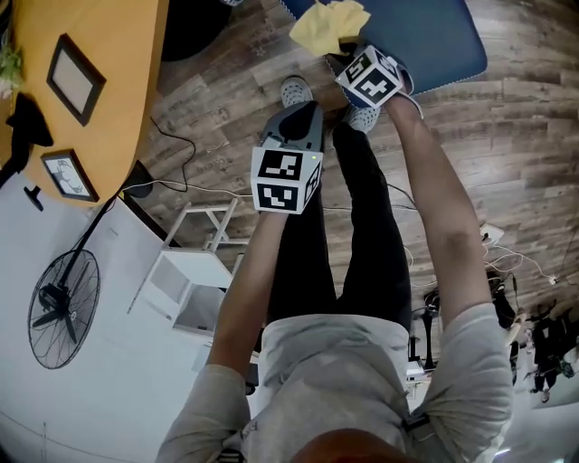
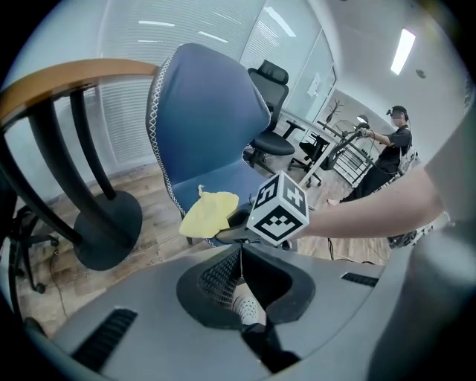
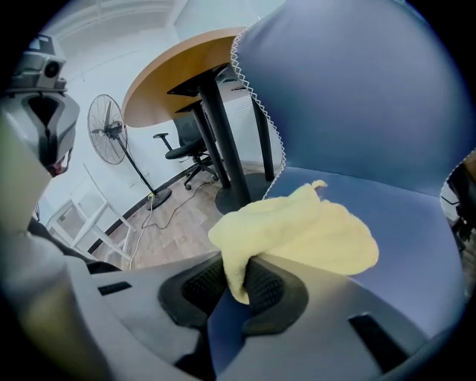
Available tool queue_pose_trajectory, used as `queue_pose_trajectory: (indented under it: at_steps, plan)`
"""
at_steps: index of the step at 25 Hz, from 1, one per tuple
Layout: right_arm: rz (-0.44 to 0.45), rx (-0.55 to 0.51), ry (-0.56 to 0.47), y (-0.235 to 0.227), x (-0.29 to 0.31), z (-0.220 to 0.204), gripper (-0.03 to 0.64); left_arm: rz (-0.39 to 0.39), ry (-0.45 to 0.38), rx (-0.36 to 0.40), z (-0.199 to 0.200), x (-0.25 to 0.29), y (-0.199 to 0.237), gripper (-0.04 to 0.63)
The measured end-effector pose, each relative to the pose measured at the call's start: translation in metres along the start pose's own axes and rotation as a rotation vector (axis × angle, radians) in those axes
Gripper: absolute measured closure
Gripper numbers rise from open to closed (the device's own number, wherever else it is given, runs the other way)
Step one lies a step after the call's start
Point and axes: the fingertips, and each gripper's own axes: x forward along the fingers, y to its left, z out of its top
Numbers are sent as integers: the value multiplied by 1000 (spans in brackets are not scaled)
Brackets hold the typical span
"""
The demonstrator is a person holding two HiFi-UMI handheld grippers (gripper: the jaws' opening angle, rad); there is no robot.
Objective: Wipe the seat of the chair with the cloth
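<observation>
The blue padded chair [image 1: 432, 38] stands before me, with its seat [image 3: 416, 223] and backrest [image 2: 208, 111] both showing. A yellow cloth [image 3: 297, 234] lies bunched on the seat's near edge, and one corner of it is pinched in my right gripper [image 3: 238, 279], which is shut on it. In the head view the cloth [image 1: 330, 25] sits just beyond the right gripper's marker cube [image 1: 371, 77]. My left gripper [image 2: 239, 257] is shut with nothing in it, held back over the floor near my feet. It is short of the chair and points at the cloth [image 2: 210, 212].
A round wooden table [image 1: 109, 72] with a black pedestal base [image 2: 104, 223] stands left of the chair. A floor fan [image 1: 59, 307], a white shelf [image 1: 194, 271] and floor cables lie behind me. Office chairs [image 2: 271, 111] and a person [image 2: 390, 149] are farther off.
</observation>
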Motion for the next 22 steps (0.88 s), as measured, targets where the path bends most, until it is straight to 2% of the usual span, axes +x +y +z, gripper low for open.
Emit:
queue_pose_trajectory:
  at_steps: [5,13,22]
  plan:
    - [-20,34,-12,12,-11,-20,552,-11,3,33,-2,1,-8,568]
    - [-77,84,-29,33,-26,-49,552,-60,40,106,-24,-1,-29,568]
    - [-159,151,-43,58,-39,-80,552,-98,42,164,-54,-17,-35,568]
